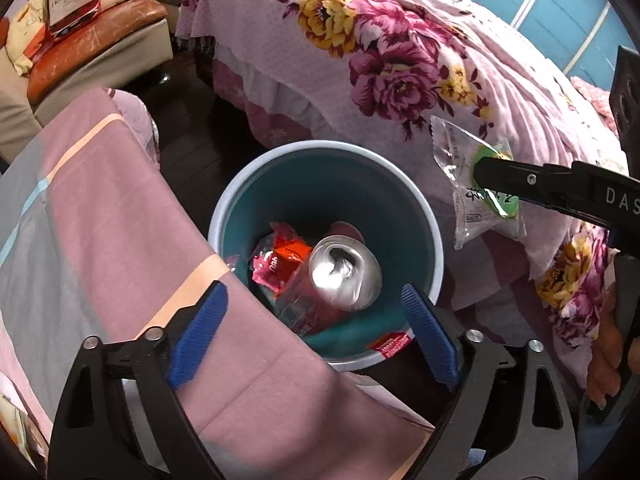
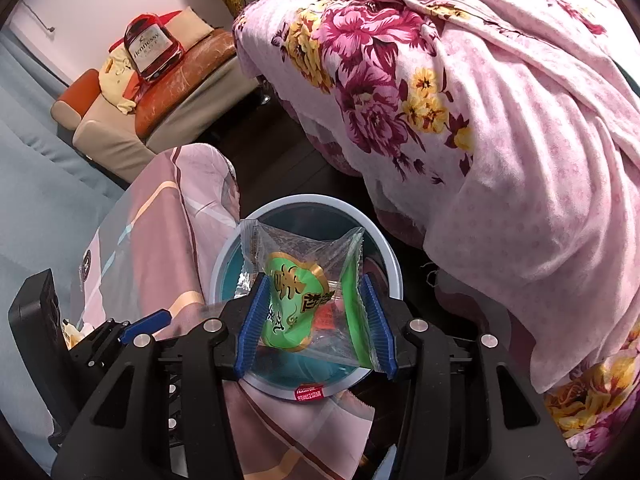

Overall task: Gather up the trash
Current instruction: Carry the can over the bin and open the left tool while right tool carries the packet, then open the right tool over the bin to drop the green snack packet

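Wrapper (image 2: 310, 300) pinched in R gripper (image 2: 314, 320) over bin (image 1: 434, 248); L gripper (image 1: 314, 336) spread wide, empty.

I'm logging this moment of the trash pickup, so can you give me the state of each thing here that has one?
Right gripper: shut on the green wrapper.
Green wrapper: crumpled, held in the air above the bin.
Left gripper: open, holding nothing.
Trash bin: upright, no lid, partly filled.
Can: lying in the bin, dented.
Red wrapper: crumpled, in the bin beside the can.
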Demonstrator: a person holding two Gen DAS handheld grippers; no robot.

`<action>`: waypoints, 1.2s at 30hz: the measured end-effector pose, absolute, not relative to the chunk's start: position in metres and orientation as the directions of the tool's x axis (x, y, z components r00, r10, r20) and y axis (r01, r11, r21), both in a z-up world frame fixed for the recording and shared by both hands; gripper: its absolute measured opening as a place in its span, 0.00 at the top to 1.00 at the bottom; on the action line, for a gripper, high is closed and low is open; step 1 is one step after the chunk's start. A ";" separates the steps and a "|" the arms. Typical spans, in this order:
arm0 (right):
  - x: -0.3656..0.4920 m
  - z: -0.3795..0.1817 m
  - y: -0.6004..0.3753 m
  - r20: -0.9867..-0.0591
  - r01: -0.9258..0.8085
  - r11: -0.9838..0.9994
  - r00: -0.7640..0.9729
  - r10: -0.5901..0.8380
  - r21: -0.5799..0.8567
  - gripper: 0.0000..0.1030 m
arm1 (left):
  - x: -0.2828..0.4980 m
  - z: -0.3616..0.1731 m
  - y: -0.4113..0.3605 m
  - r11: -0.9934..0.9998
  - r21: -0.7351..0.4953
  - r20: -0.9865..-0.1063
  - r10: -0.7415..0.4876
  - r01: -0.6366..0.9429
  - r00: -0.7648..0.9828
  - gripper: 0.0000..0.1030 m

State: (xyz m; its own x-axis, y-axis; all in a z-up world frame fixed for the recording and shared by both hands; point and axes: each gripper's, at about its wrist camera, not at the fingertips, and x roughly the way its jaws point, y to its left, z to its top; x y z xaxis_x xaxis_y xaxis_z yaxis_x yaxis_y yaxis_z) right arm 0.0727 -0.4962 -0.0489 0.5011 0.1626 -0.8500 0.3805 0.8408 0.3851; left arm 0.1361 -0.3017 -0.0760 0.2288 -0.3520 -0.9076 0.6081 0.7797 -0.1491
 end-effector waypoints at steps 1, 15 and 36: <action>0.073 -0.049 -0.496 -0.851 0.380 0.841 0.500 0.163 0.384 0.56 | 0.137 -0.075 -0.300 0.785 -0.148 -0.907 -0.351 0.602 0.234 0.11; 0.083 -0.054 -0.479 -0.868 0.356 0.863 0.468 0.166 0.357 0.54 | 0.136 -0.068 -0.262 0.826 -0.175 -0.899 -0.356 0.535 0.255 0.10; 0.093 -0.055 -0.433 -0.894 0.326 0.888 0.413 0.175 0.325 0.28 | 0.133 -0.058 -0.191 0.870 -0.206 -0.886 -0.360 0.448 0.292 0.09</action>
